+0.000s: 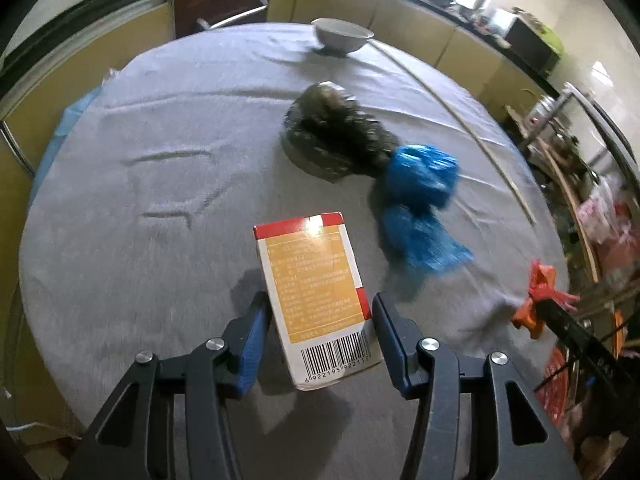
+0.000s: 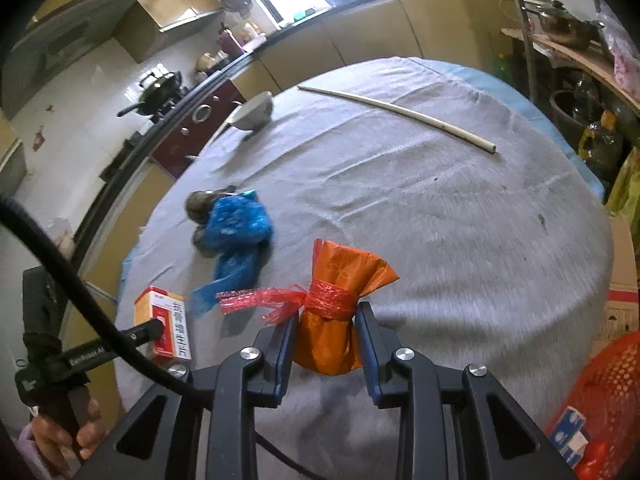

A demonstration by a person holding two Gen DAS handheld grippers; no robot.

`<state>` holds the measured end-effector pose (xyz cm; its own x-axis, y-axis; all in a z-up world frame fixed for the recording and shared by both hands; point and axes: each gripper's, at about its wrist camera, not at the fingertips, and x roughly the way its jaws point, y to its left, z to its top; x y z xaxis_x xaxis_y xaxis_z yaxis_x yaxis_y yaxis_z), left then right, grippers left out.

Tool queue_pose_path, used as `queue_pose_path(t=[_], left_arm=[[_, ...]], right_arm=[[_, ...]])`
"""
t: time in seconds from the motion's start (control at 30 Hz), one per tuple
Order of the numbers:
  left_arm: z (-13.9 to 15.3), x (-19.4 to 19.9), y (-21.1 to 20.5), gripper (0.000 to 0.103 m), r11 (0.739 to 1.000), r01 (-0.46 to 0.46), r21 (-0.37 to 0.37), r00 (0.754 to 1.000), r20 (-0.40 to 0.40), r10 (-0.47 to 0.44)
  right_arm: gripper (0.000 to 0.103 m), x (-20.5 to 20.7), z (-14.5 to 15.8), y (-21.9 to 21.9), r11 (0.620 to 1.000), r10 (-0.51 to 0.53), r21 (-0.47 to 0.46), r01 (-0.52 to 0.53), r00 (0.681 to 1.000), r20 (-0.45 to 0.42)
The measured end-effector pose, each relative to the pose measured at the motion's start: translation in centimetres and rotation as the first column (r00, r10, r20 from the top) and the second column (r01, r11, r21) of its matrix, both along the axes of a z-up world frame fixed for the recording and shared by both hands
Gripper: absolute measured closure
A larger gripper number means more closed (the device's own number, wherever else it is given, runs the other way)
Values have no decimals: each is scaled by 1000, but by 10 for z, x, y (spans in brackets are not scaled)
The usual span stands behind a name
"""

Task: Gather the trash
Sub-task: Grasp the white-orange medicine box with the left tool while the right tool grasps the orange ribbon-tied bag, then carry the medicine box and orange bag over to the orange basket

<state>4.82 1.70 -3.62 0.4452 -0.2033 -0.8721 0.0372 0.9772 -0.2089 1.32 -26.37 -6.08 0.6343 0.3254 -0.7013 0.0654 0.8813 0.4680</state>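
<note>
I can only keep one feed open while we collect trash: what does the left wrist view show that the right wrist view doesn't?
Left wrist only: the barcode side of the carton between the left tool.

Right wrist only: the orange pouch clamped in the right tool, a red mesh bag at lower right, and a hand.

Both: the blue plastic bag, dark bundle, bowl, long stick, grey cloth.

Glossy cardboard box (image 1: pixel 316 292), matt cloth (image 1: pixel 160 200)

Black tongs (image 1: pixel 320 316) with blue pads (image 1: pixel 252 344), silver screws (image 2: pixel 404 354), a black cable (image 2: pixel 80 280).
</note>
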Motion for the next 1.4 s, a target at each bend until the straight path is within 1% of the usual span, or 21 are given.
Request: queue_pose_path(t=[0.13, 0.23, 0.37, 0.47, 0.6, 0.77, 0.93, 1.2, 1.4], left_arm=[[22, -22, -21, 49, 999, 44, 19, 996, 74, -45], [37, -37, -38, 49, 995, 78, 54, 987, 136, -85], [55, -54, -61, 49, 986, 118, 116, 967, 214, -141], [67, -67, -79, 49, 975, 136, 178, 945, 271, -182], [77, -81, -95, 49, 961, 155, 231, 922, 316, -225], [89, -99, -115, 49, 945, 181, 273, 894, 354, -274], [98, -116, -138, 49, 926, 215, 309, 866, 379, -327], [101, -130, -173, 49, 899, 261, 351, 833, 389, -394], [102, -136, -196, 49, 881, 293, 370, 814, 387, -433]], right_arm=[[72, -23, 14, 3, 1000, 8, 1, -8, 999, 39], [72, -39, 23, 2, 1000, 6, 3, -6, 998, 66], [72, -57, 35, -2, 1000, 0, 6, 0, 995, 97], [72, -72, 46, -7, 1000, -13, 0, 13, 992, 127], [72, -92, 56, -19, 999, -32, 7, 32, 987, 160], [72, -112, 66, -34, 998, -59, 12, 57, 979, 193], [72, -129, 69, -53, 996, -89, 35, 83, 974, 210], [72, -151, 72, -83, 990, -136, 63, 125, 964, 227], [72, -165, 73, -98, 987, -156, 66, 144, 958, 239]])
